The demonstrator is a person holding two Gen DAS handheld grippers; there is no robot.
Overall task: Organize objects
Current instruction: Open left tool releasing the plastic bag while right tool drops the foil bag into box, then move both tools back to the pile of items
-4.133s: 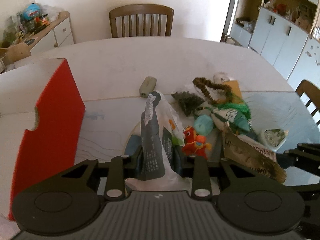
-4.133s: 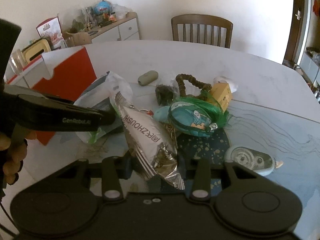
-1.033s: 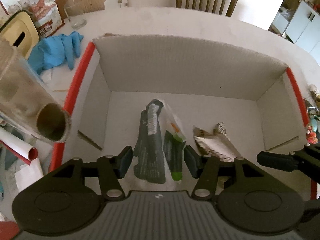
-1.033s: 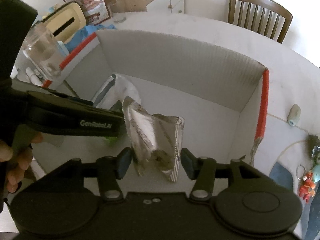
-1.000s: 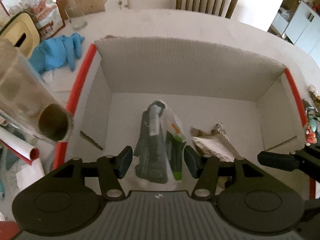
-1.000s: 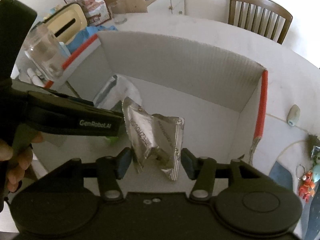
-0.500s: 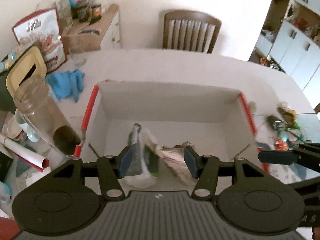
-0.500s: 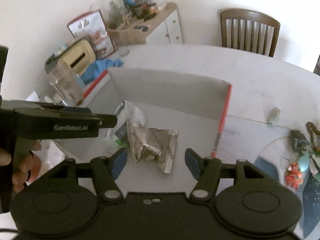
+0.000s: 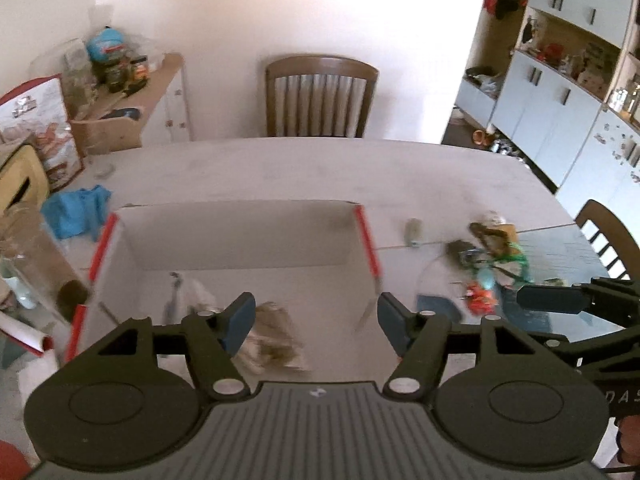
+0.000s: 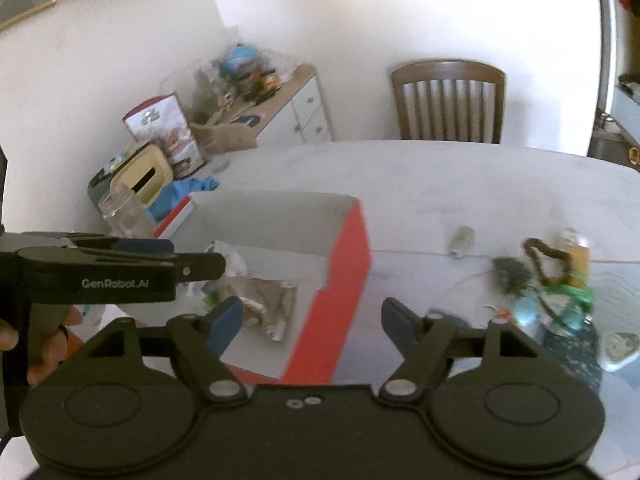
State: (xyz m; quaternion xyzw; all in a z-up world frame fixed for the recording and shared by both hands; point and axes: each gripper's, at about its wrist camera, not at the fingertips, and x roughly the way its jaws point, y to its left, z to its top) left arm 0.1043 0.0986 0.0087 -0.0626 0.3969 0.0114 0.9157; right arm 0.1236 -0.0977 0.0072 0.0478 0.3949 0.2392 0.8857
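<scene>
A red-and-white cardboard box [image 9: 240, 236] stands on the table; it also shows in the right wrist view [image 10: 344, 272]. Inside it lie a silver foil snack bag [image 9: 272, 340] [image 10: 272, 300] and a clear plastic bag [image 9: 192, 296] [image 10: 228, 260]. My left gripper [image 9: 316, 320] is open and empty, raised above the box's near right side. My right gripper [image 10: 312, 320] is open and empty above the box's right wall. A pile of small objects [image 9: 488, 264] [image 10: 544, 288] lies on the table right of the box, with a red toy [image 9: 478, 296] in it.
A grey oblong object [image 9: 414, 232] lies between box and pile. A glass jar [image 10: 120, 212], blue cloth [image 9: 76, 208] and a yellow container [image 10: 140, 172] sit left of the box. A wooden chair [image 9: 322, 96] stands behind the table. A white tape dispenser [image 10: 618, 346] is far right.
Both grippers have let go of their bags, which now lie in the box. Both have risen and pulled back from the box, with the jaws wide open.
</scene>
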